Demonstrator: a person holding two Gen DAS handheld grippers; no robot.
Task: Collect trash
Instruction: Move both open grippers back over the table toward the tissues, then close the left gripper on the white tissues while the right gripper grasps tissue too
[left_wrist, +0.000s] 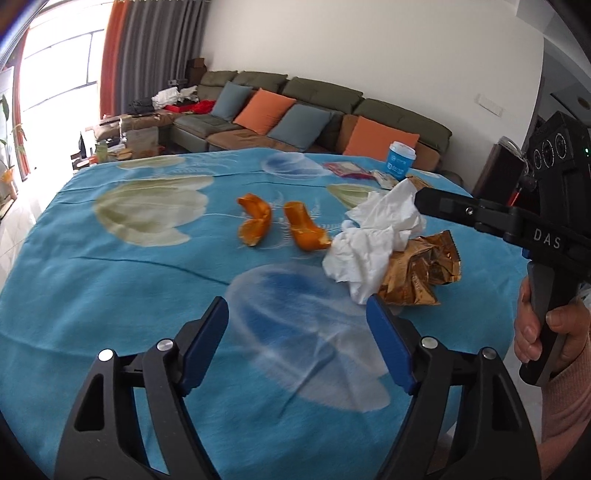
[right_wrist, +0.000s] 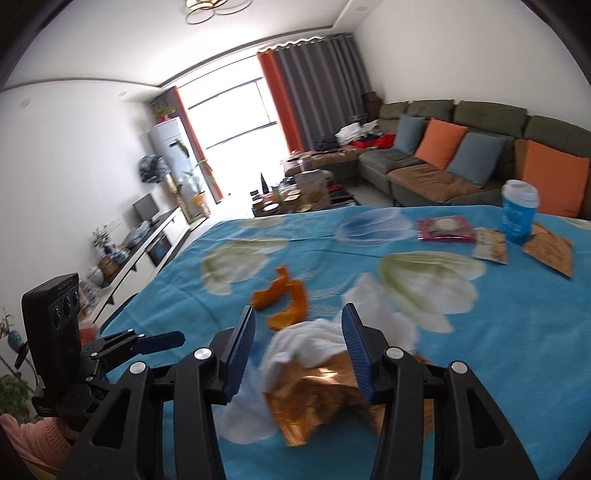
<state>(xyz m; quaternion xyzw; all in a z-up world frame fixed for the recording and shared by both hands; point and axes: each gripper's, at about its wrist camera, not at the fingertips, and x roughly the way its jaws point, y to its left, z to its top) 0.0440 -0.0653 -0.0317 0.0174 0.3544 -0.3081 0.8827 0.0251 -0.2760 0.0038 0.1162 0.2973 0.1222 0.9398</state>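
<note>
The only writing that reads clearly is "DAS", in white letters on the black body of the right hand-held gripper (left_wrist: 419, 201), which comes in from the right of the left wrist view, its tip against the crumpled white paper tissue (left_wrist: 373, 236); a hand (left_wrist: 543, 328) in a pink knitted sleeve grips its handle. In its own view the right hand-held gripper (right_wrist: 298, 347) has its blue-padded fingers apart on either side of the tissue and the crinkled golden foil wrapper (right_wrist: 317, 398) below it, and blur hides whether the pads touch them. The left hand-held gripper (left_wrist: 297, 321) stands with its jaws wide apart and nothing between them, above the surface covered in a blue cloth with pale flower prints (left_wrist: 147, 288). The tissue lies on the wrapper, and just left of them lie two curled pieces of orange peel (left_wrist: 255, 221), close together. Farther back stands a blue paper cup with a white lid (right_wrist: 519, 212), whose white print is too small to read, beside a pink flat packet (right_wrist: 445, 229), a pale snack packet (right_wrist: 489, 250) and a brown flat packet (right_wrist: 548, 251).
</note>
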